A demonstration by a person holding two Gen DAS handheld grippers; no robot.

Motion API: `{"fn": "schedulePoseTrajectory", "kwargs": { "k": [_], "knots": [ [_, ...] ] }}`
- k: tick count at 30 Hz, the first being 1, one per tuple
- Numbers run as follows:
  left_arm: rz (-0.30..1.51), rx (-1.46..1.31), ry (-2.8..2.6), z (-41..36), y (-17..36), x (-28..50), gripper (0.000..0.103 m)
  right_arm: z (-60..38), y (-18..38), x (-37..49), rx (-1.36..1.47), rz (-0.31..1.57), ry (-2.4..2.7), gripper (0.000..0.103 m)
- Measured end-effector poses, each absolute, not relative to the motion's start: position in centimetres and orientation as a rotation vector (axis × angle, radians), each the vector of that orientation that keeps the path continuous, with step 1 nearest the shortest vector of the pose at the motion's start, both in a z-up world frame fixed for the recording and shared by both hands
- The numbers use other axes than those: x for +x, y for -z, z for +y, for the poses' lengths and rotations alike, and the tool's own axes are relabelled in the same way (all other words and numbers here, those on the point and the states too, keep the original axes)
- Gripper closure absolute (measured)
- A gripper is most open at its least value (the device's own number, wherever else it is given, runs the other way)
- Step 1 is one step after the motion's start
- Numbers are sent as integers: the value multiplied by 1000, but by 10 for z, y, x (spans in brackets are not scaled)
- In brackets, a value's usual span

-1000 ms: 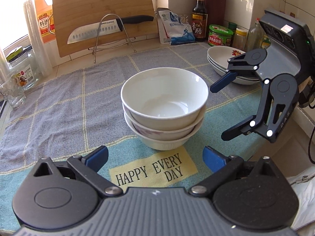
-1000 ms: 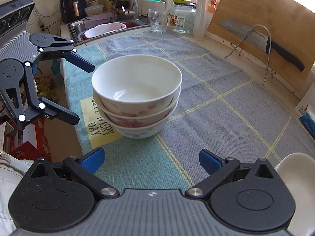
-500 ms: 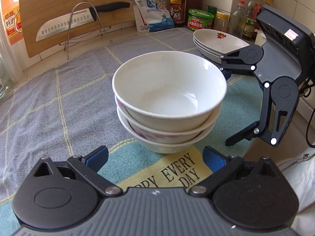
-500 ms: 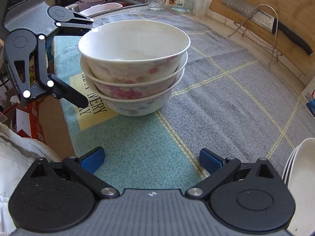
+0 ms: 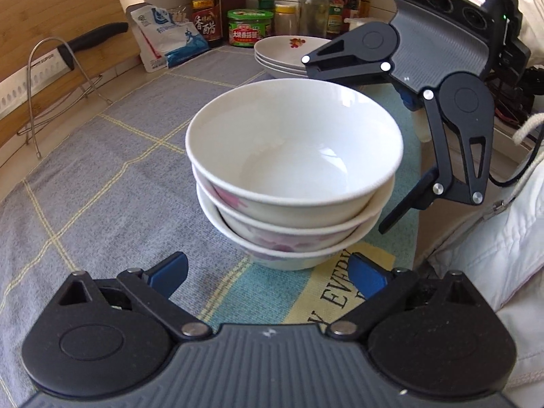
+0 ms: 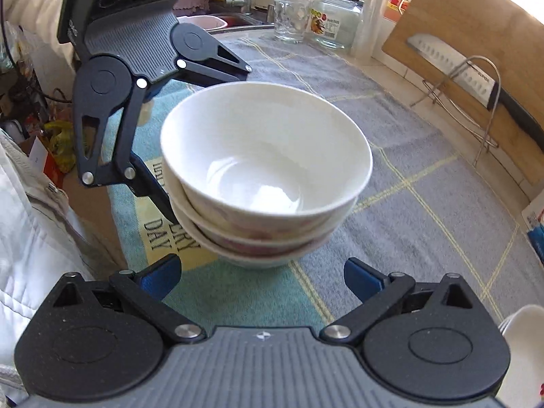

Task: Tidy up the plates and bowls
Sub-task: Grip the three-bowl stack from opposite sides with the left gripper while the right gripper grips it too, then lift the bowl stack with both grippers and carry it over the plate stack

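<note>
Bowls [image 5: 294,176]: stack of three on the cloth near the counter's front edge, plates [image 5: 285,52] at the back. Left gripper [image 5: 268,272] closing but wide, nothing pinched, stack dead ahead. Right gripper [image 6: 261,277] open, straddling the opposite side. Both equally near; no contact visible.

Glossy glazed ceramic bowls [image 5: 294,170], woven matt cloth mat [image 5: 112,170], wooden cutting board [image 6: 476,30], shiny wire metal rack [image 6: 476,102], matt black plastic gripper [image 5: 267,272]
</note>
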State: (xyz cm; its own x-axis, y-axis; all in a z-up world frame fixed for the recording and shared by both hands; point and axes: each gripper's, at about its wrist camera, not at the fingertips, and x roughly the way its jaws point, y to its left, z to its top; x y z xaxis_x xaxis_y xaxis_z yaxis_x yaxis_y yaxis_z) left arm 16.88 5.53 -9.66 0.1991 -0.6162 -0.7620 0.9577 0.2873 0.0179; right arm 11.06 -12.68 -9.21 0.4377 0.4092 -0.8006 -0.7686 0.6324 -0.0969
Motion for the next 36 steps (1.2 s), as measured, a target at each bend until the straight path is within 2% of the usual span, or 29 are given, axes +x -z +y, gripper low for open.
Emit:
{"fn": "schedulePoseTrajectory", "kwargs": {
  "k": [4,9,11,13,36],
  "knots": [
    [719,586,1277,53,94,175,5,-126,86,119,-476,841,-798,2],
    [692,617,1338,47,93,178,10,-124,86,124,-491,858,-822,10],
    [693,629,1351,43,94,179,16,-122,88,126,-486,868,-830,13],
    [690,634,1374,42,93,179,17,-121,88,128,-482,869,-834,14],
    [719,655,1388,39,88,180,17,-121,85,129,-455,891,-838,15]
  ]
}}
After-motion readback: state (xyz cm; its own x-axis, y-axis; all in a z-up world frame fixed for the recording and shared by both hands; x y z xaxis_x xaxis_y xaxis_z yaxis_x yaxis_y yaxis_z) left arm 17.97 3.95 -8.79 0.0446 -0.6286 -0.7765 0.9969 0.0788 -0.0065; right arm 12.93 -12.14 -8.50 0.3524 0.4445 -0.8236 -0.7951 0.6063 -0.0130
